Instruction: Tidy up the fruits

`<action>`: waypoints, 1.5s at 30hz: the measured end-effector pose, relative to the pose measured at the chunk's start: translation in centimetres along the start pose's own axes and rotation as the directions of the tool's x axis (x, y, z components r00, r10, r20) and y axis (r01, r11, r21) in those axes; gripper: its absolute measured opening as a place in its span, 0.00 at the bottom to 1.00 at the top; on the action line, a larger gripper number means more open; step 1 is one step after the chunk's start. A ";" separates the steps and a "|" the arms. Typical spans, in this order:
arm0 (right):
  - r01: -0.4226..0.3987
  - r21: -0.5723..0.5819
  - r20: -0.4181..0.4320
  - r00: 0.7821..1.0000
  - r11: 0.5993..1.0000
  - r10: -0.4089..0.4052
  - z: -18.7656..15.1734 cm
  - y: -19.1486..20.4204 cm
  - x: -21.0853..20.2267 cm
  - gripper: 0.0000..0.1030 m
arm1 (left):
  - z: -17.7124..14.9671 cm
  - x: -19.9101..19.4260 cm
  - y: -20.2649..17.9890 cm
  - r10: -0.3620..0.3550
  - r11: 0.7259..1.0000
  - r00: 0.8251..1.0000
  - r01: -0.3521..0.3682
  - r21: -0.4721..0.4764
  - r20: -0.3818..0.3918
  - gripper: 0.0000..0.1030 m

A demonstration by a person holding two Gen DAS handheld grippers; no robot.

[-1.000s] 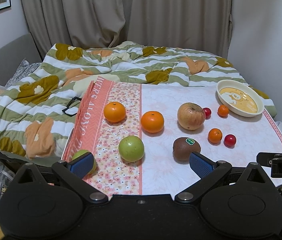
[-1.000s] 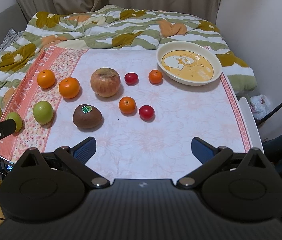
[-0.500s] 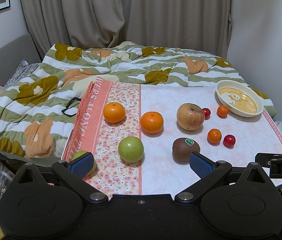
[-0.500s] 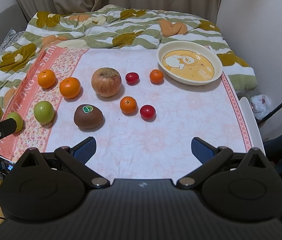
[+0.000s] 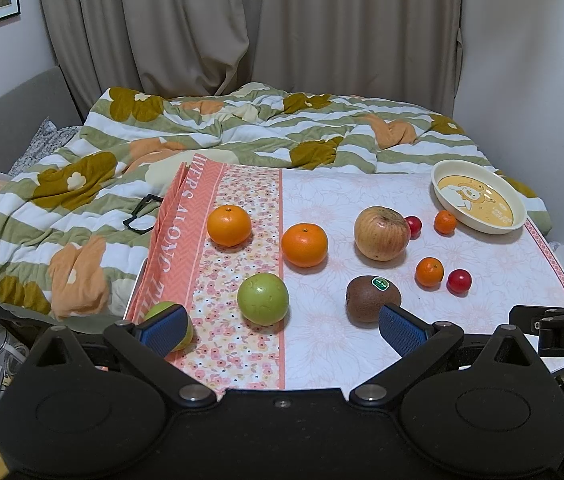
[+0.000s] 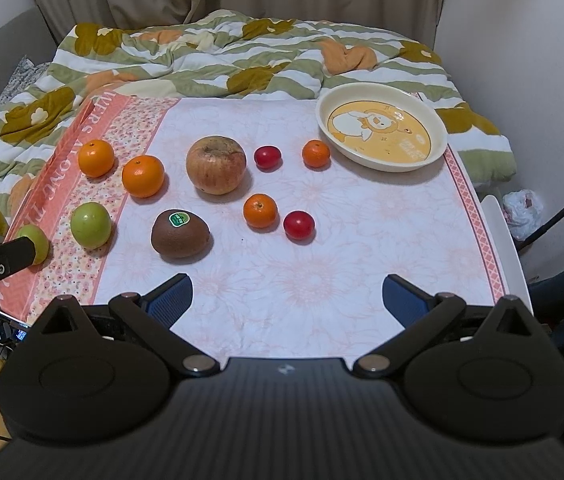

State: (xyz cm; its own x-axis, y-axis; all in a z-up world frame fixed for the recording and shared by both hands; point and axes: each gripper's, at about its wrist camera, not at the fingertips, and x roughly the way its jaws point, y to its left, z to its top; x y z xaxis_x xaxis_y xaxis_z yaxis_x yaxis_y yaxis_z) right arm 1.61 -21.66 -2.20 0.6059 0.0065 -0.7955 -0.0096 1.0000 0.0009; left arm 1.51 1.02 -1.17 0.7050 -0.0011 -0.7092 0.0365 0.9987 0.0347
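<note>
Right wrist view shows the right gripper spread wide and empty above the near edge of the table; the left gripper is likewise wide open, holding nothing. Fruit lies scattered left and centre: kiwi, apple, oranges, small tomatoes. The dish sits far right, empty. Round fruit may roll off if nudged by a finger, especially the green fruit near the left edge.
</note>
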 end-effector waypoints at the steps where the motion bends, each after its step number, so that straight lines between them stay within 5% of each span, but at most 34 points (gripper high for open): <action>1: 0.000 0.000 0.000 1.000 1.000 0.000 0.0 0.0 0.0 1.00 | 0.0 0.0 0.0 0.000 1.000 1.000 0.000 0.000 0.000 1.00; 30: -0.015 0.030 -0.009 1.000 0.999 0.015 0.4 1.3 1.0 1.00 | 1.4 0.9 1.2 -0.011 1.000 1.000 0.011 0.028 0.017 1.00; 45: -0.127 -0.042 0.060 0.990 0.991 0.129 -1.2 4.9 8.3 1.00 | -0.5 8.1 4.2 -0.073 0.990 0.997 0.072 0.119 0.004 0.98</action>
State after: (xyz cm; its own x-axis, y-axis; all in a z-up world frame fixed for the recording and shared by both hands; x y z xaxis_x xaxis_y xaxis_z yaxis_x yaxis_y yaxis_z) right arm 5.65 -16.75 -9.51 0.6465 0.1362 -0.7507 -0.1201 0.9898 0.0762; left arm 7.03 5.18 -7.07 0.7034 -0.0740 -0.7069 0.1711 0.9830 0.0673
